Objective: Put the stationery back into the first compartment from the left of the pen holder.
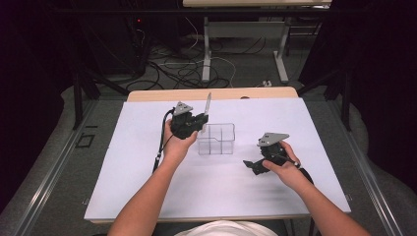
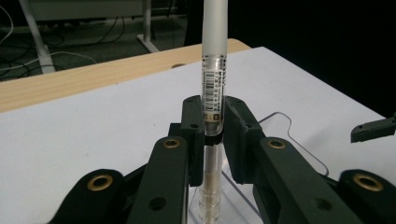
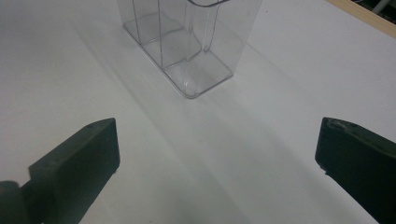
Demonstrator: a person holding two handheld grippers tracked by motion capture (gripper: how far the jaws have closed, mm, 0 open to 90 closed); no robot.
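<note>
A clear plastic organizer (image 1: 216, 139) with dividers stands in the middle of the white table. My left gripper (image 1: 201, 120) is at the organizer's left edge, shut on a pen (image 1: 208, 104) that stands upright. In the left gripper view the pen (image 2: 214, 84) has a frosted barrel and a barcode label, and its lower end hangs over the organizer (image 2: 280, 135). My right gripper (image 1: 252, 166) stands open over the table to the right of the organizer. Between its wide-apart jaws, the right gripper view shows the organizer (image 3: 187, 42) ahead on the bare surface.
The white table sheet (image 1: 147, 187) covers a wooden tabletop (image 1: 162, 94) whose far edge shows. Beyond it lie cables (image 1: 182, 69) on the floor and the legs of another table (image 1: 206, 49). Dark curtains stand at both sides.
</note>
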